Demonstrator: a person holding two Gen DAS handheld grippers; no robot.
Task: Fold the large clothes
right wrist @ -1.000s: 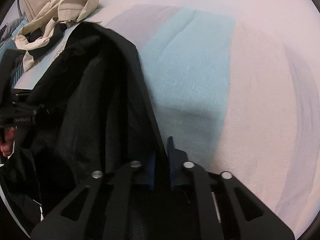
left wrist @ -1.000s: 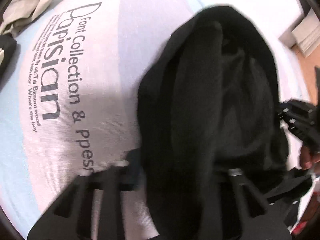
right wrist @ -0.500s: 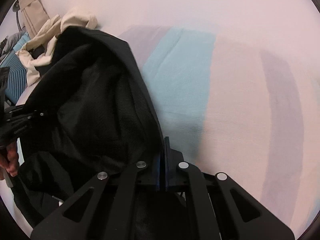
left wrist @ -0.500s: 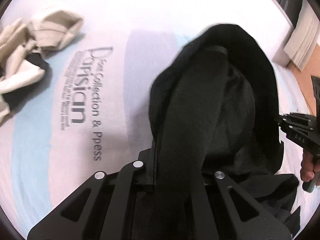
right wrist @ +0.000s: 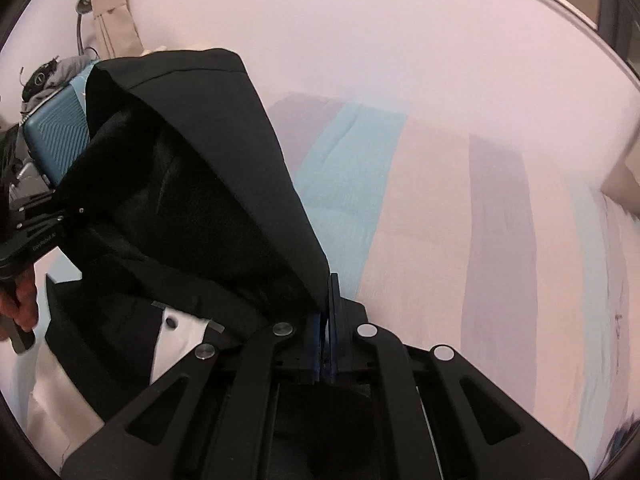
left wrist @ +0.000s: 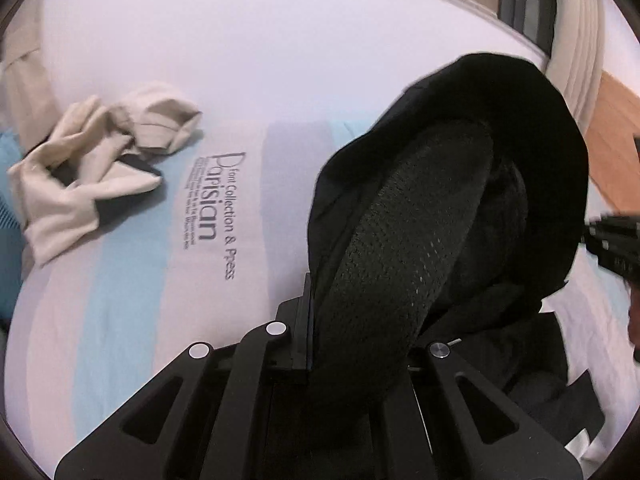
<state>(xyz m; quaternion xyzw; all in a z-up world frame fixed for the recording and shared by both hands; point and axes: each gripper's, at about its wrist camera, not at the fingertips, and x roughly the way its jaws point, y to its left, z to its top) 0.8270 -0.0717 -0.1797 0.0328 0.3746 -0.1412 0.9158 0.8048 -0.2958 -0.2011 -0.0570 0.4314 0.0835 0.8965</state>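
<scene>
Two grippers, each pinched on one black garment (left wrist: 436,208), held above a striped bed sheet (left wrist: 120,288).

Left wrist view: left gripper (left wrist: 310,320) clamped tight on a fold of the black garment, cloth draped over and past the right-hand finger, mesh lining facing the lens. Garment hanging in a hood-like arch off the bed, stretched toward the right edge. Right gripper (left wrist: 592,236) at the far right edge, only its dark tip in view, touching the garment's edge; part of a hand (left wrist: 634,320) below it. On the sheet, printed lettering (left wrist: 212,204) reading "Parisian" and "Font Collection & Press". Crumpled beige garment (left wrist: 84,184) well apart, to the upper left.

Right wrist view: right gripper (right wrist: 328,312) closed fully on the garment's hem, blue pads pressed together with the cloth edge between them. Black garment (right wrist: 192,184) spread leftward, sagging between the two tools, with a white inner panel (right wrist: 180,336) and a snap button showing low down. Left gripper (right wrist: 60,216) at the left edge, pinching the far side, with a hand (right wrist: 20,300) on its handle. Blue suitcase (right wrist: 56,140) behind, upper left. Sheet (right wrist: 460,200) in pink, blue and grey stripes, filling the right.
</scene>
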